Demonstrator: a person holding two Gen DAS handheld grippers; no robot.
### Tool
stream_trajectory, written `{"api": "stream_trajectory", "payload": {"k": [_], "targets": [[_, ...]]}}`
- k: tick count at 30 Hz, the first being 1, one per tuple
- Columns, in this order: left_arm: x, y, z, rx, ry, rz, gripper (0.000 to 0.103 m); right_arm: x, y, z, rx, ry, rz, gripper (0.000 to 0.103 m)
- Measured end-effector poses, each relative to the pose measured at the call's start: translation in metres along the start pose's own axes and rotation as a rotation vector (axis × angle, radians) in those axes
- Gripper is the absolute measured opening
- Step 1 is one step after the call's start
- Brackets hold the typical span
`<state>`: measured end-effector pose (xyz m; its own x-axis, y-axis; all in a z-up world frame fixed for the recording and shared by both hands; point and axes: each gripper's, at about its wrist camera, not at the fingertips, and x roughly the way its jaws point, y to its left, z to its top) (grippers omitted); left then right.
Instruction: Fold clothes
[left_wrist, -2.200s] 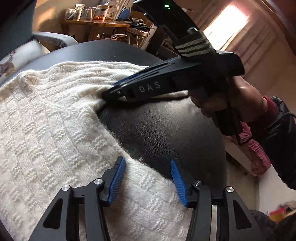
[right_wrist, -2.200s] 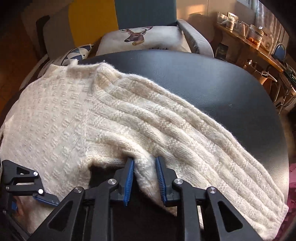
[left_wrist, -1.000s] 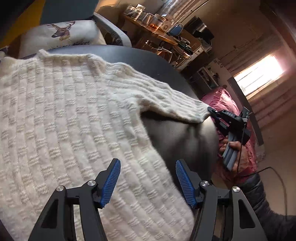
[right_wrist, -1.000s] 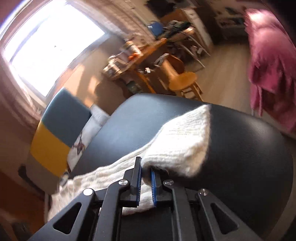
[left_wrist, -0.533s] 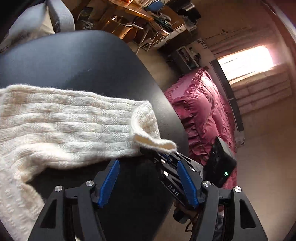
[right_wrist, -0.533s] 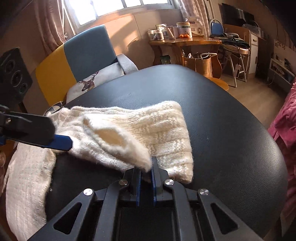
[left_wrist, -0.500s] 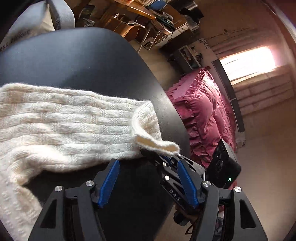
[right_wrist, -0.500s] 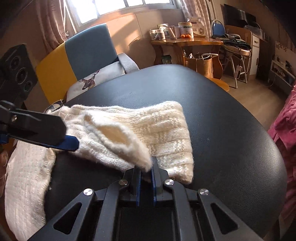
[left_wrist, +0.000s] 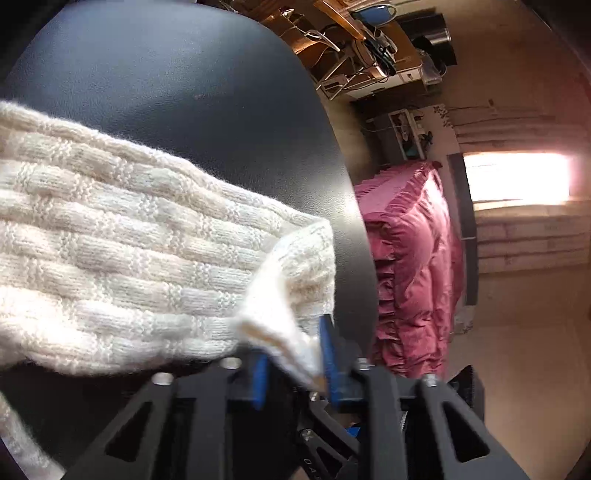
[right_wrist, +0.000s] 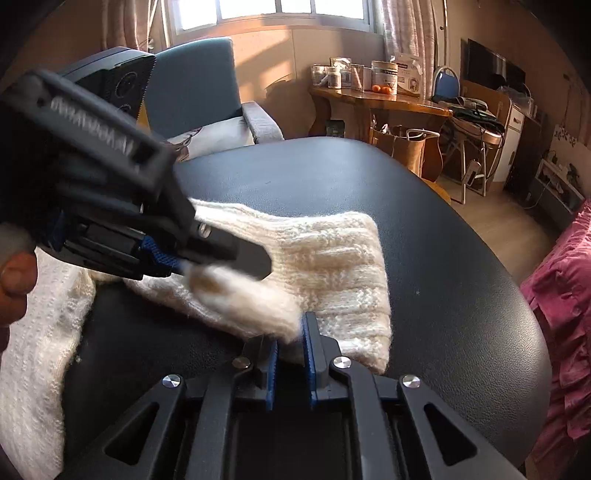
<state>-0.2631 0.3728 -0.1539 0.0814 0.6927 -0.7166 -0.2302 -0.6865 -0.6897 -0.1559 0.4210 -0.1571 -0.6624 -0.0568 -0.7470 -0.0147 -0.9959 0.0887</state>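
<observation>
Two grippers pinch one sleeve (right_wrist: 332, 258) end.
Left gripper (left_wrist: 295, 363) and right gripper (right_wrist: 290, 354) both hold it; lift together, keep it flat.

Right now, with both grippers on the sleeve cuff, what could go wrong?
1. Both the left gripper and the right gripper pinch only a thin edge of the sleeve cuff; it may slip out.
2. The cuff lies near the edge of the black table; it could slide off.

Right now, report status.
Left gripper: jaws closing on sleeve cuff. Right gripper: clamped on cuff. Sweater on black table. Nothing blocking.
</observation>
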Motion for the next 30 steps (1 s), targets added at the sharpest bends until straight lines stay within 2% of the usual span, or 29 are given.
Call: {"api": "stream_trajectory", "payload": {"k": [2, 4, 6, 7, 10, 13, 17, 19, 21, 23, 25, 27, 30], "targets": [[-0.008, -0.006, -0.001, 0.050, -0.029, 0.025, 0.007, -0.005, -0.007, 0.003, 0.059, -0.013, 0.034, 0.023], [-0.026, -0.010, 0.004, 0.063, -0.074, 0.041, 0.007, -0.018, -0.016, 0.006, 0.149, -0.060, 0.094, 0.024], [-0.050, -0.016, 0.013, 0.078, -0.117, 0.040, 0.007, -0.034, -0.029, 0.006, 0.279, -0.117, 0.164, 0.028], [-0.065, -0.019, 0.017, 0.090, -0.140, 0.033, 0.007, -0.038, -0.037, 0.004, 0.366, -0.132, 0.236, 0.029], [-0.121, -0.027, 0.030, 0.120, -0.231, 0.013, 0.008, -0.034, -0.053, -0.014, 0.672, -0.130, 0.537, 0.031], [-0.183, -0.032, 0.042, 0.140, -0.337, 0.004, 0.008, -0.016, -0.047, -0.036, 0.921, -0.094, 0.807, 0.042], [-0.265, -0.018, 0.045, 0.132, -0.479, 0.032, 0.008, 0.011, -0.021, -0.051, 1.132, -0.079, 1.019, 0.067], [-0.302, -0.009, 0.038, 0.139, -0.551, 0.068, 0.007, 0.012, -0.018, -0.053, 1.151, -0.073, 1.006, 0.074], [-0.332, 0.000, 0.030, 0.146, -0.605, 0.088, 0.006, 0.013, -0.015, -0.055, 1.169, -0.067, 0.992, 0.075], [-0.348, 0.011, 0.021, 0.144, -0.622, 0.123, 0.005, 0.014, -0.011, -0.057, 1.188, -0.061, 0.979, 0.076], [-0.349, 0.022, 0.016, 0.163, -0.585, 0.170, 0.005, 0.015, -0.008, -0.058, 1.206, -0.054, 0.965, 0.076], [-0.335, 0.036, 0.016, 0.166, -0.506, 0.228, 0.009, 0.016, -0.005, -0.060, 1.224, -0.048, 0.952, 0.076], [-0.290, 0.077, 0.019, 0.118, -0.377, 0.236, 0.013, 0.018, 0.000, -0.063, 1.251, -0.039, 0.931, 0.076]]}}
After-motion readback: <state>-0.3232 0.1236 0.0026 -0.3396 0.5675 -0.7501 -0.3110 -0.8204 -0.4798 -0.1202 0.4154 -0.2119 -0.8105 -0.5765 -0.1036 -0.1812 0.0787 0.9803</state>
